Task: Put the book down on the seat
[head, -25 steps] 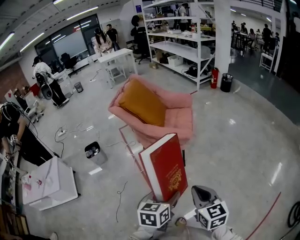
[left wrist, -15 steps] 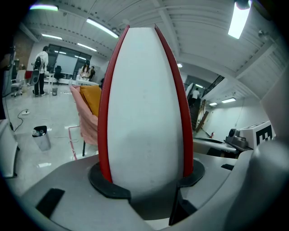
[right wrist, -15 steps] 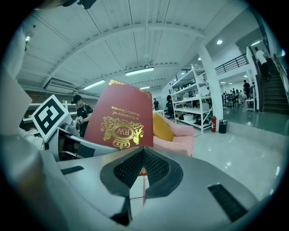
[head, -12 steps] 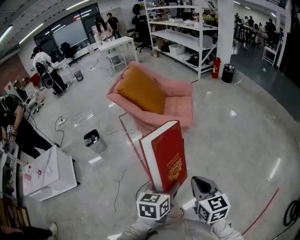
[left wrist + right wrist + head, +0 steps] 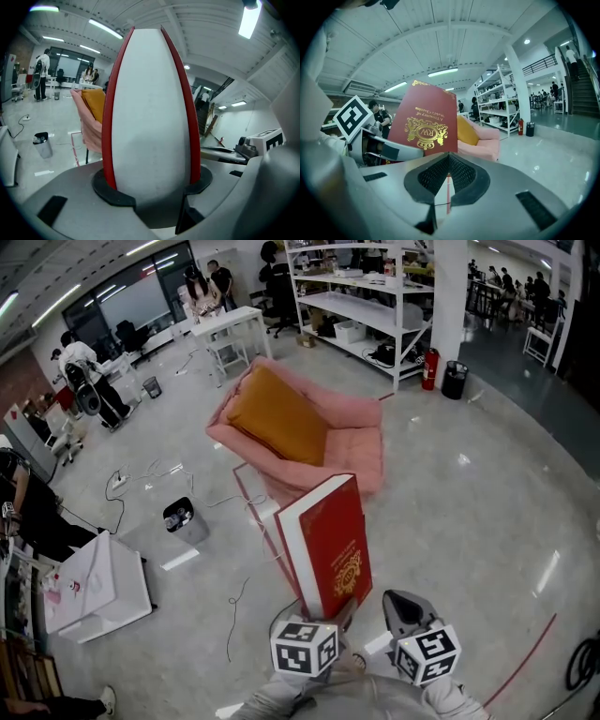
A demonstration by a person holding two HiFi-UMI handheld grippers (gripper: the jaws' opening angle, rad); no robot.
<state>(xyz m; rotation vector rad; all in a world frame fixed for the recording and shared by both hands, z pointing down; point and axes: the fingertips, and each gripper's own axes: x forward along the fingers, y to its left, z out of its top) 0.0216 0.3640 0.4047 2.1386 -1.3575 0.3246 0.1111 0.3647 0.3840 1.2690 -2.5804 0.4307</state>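
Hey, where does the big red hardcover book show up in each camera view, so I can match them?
Head view: the red hardcover book stands upright at lower centre.
Left gripper view: it fills the centre, white page edge toward the camera.
Right gripper view: left of centre, showing its gold-emblem cover.
Shared landmark: the pink armchair, beyond the book in all three.

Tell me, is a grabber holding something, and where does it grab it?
The left gripper holds the red book by its lower end, a jaw on each cover. The right gripper is shut and empty.
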